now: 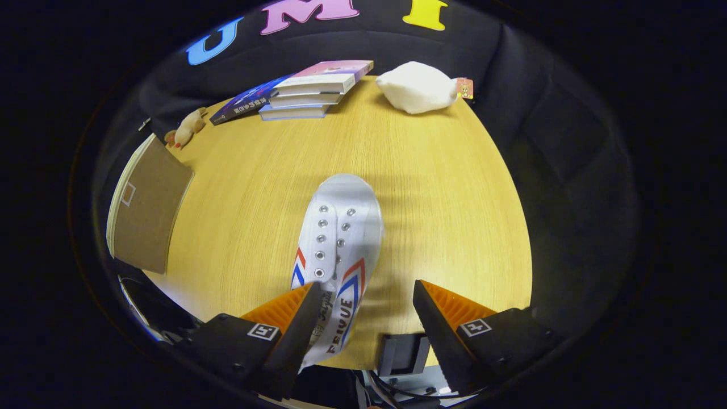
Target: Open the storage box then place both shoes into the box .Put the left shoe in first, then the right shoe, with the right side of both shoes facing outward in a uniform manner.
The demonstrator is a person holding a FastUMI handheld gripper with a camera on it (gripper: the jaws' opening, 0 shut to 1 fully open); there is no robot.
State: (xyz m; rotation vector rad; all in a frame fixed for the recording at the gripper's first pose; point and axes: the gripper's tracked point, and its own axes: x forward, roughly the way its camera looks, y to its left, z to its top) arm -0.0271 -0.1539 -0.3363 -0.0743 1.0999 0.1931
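**Tool spread over a white sneaker, box lid already up**

The tool (363, 318) was spread wide, its two fingers apart with nothing pinched. A white canvas sneaker (339, 244) lay on the wooden table (443, 187), toe pointing away, heel end near the fingers. The left finger (295, 318) overlapped the shoe's side near the heel, though whether it touched could not be told; the right finger (440, 324) stood well apart from it.

Off to the left, at the table's edge, sat what looked like the storage box (145, 213), a brown cardboard flap raised. Judging from that, the opening step seemed done and the shoe-picking step was in hand. Whether this was the left or right shoe could not be told with confidence. The next move would call for centring the fingers across the heel collar, closing on it, then carrying the shoe left to the box.

Red and blue chevron stripes marked the shoe's side, with printed letters below them, partly hidden by the finger and not fully readable. Beyond lay a stack of books (315, 91), a white plush toy (417, 86) with a small tag, and a small figurine (186, 129).
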